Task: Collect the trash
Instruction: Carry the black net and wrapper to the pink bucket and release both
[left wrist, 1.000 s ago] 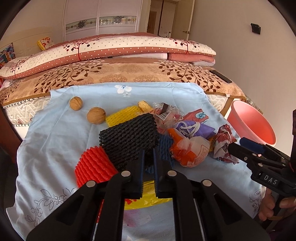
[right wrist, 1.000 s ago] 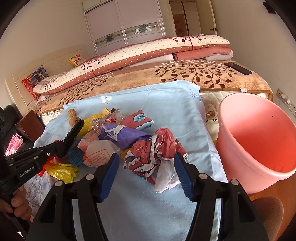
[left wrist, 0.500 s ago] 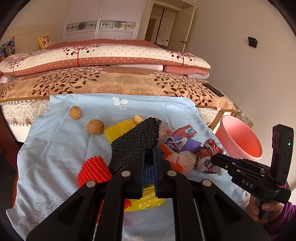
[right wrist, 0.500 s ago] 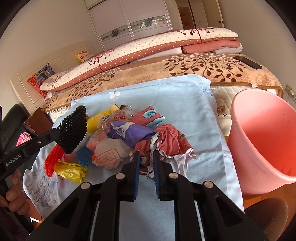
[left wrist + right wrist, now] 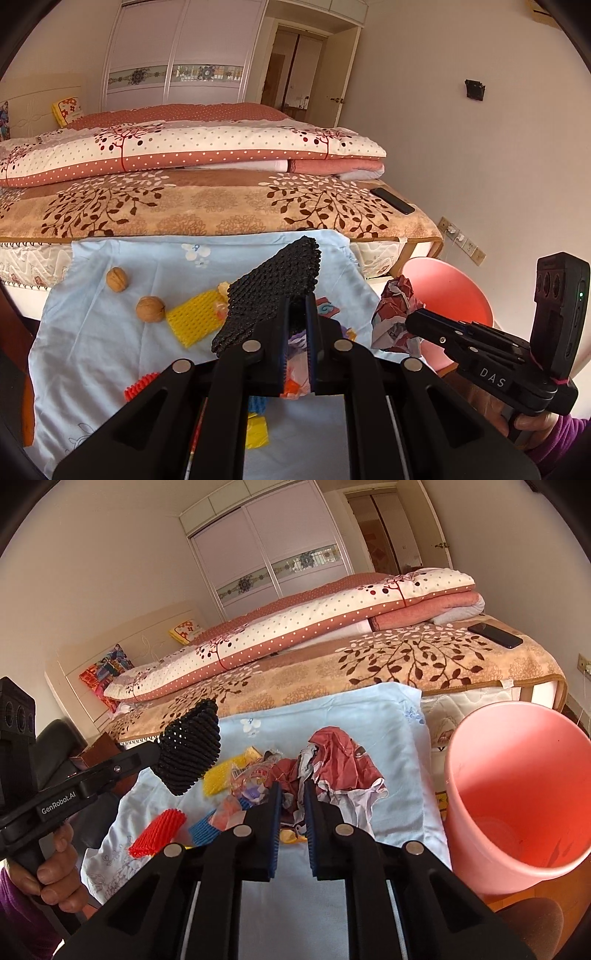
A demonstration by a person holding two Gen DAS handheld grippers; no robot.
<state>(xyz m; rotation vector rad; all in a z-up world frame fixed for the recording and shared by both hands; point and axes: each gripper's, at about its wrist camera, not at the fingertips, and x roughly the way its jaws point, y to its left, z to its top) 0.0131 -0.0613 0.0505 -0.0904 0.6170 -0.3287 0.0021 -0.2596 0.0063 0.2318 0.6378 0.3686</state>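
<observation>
Jaws of the left gripper (image 5: 296,312) are seen clamped on a black foam net (image 5: 271,293) in the left wrist view, the net being held up above a light blue cloth (image 5: 96,332) spread over the bed edge. On the cloth, two walnuts (image 5: 117,279) are seen, and a yellow foam net (image 5: 192,322) lies just beside the nearer one. A red foam net (image 5: 142,386) is partly hidden behind the gripper body. To the right, the right gripper (image 5: 413,320) is seen with a crumpled red wrapper (image 5: 397,317) at its tip, in front of a pink bucket (image 5: 454,291). In the right wrist view, the jaws of the right gripper (image 5: 293,794) are pressed nearly together on the crumpled red wrapper (image 5: 341,762), which is lifted off the cloth (image 5: 369,716). The pink bucket (image 5: 517,797) stands just beside the cloth at the right, its mouth tilted toward the camera. At the left, the black foam net (image 5: 192,746) is held aloft by the left gripper (image 5: 157,755). Below it, the red foam net (image 5: 157,832), a blue foam net (image 5: 205,829) and the yellow foam net (image 5: 221,775) are left lying on the cloth among other wrappers.
</observation>
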